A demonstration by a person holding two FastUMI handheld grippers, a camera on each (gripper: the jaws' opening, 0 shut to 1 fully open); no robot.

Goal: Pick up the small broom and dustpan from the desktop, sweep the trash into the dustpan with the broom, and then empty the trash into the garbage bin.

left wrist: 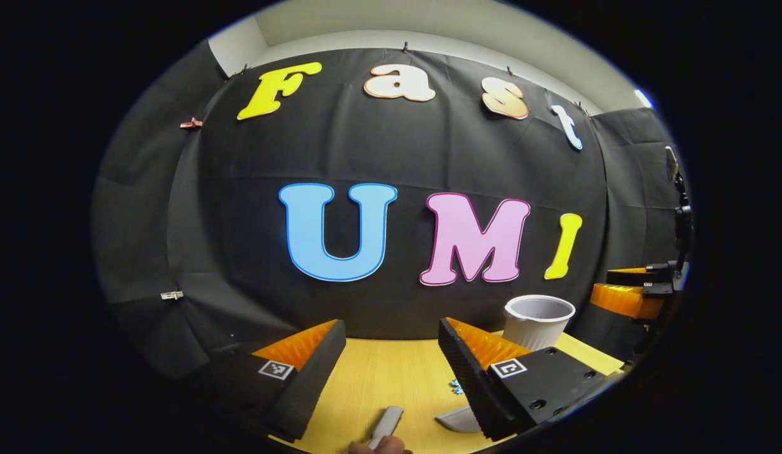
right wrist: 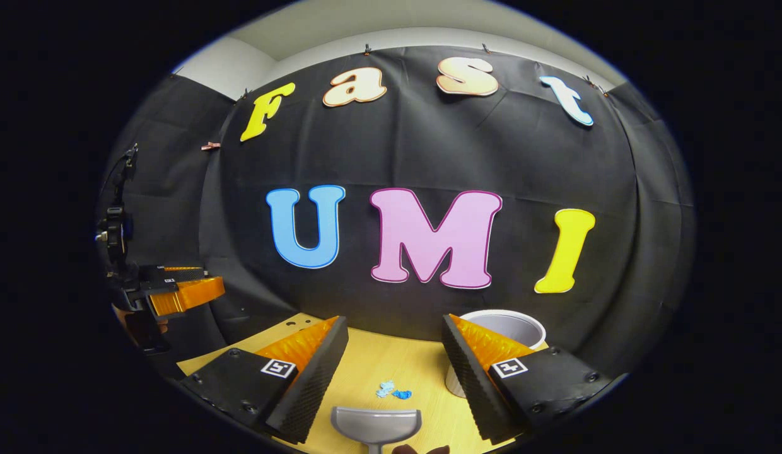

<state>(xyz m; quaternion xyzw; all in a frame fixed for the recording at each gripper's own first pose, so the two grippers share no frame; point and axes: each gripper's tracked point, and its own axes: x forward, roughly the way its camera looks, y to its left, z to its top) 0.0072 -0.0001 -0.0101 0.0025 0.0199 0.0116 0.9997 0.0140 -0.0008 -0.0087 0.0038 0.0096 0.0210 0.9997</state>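
Observation:
In the right gripper view, a grey dustpan (right wrist: 376, 425) lies on the wooden desktop (right wrist: 397, 362) low between my fingers, mouth facing away. Small blue trash scraps (right wrist: 394, 391) lie just beyond it. My right gripper (right wrist: 394, 318) is open and holds nothing. The left gripper view has a pale grey handle (left wrist: 386, 425) low between the fingers with a fingertip (left wrist: 378, 446) at its near end; whether it is the broom's I cannot tell. An edge of the dustpan (left wrist: 457, 419) and the scraps (left wrist: 455, 386) sit by the right finger. My left gripper (left wrist: 391, 323) is open and empty.
A white garbage bin (left wrist: 538, 321) stands at the desk's back right, partly behind my right finger (right wrist: 504, 325). The right gripper (left wrist: 608, 287) hovers off the desk's right side. The left gripper (right wrist: 211, 280) hovers at the left. The black cloth wall closes the back.

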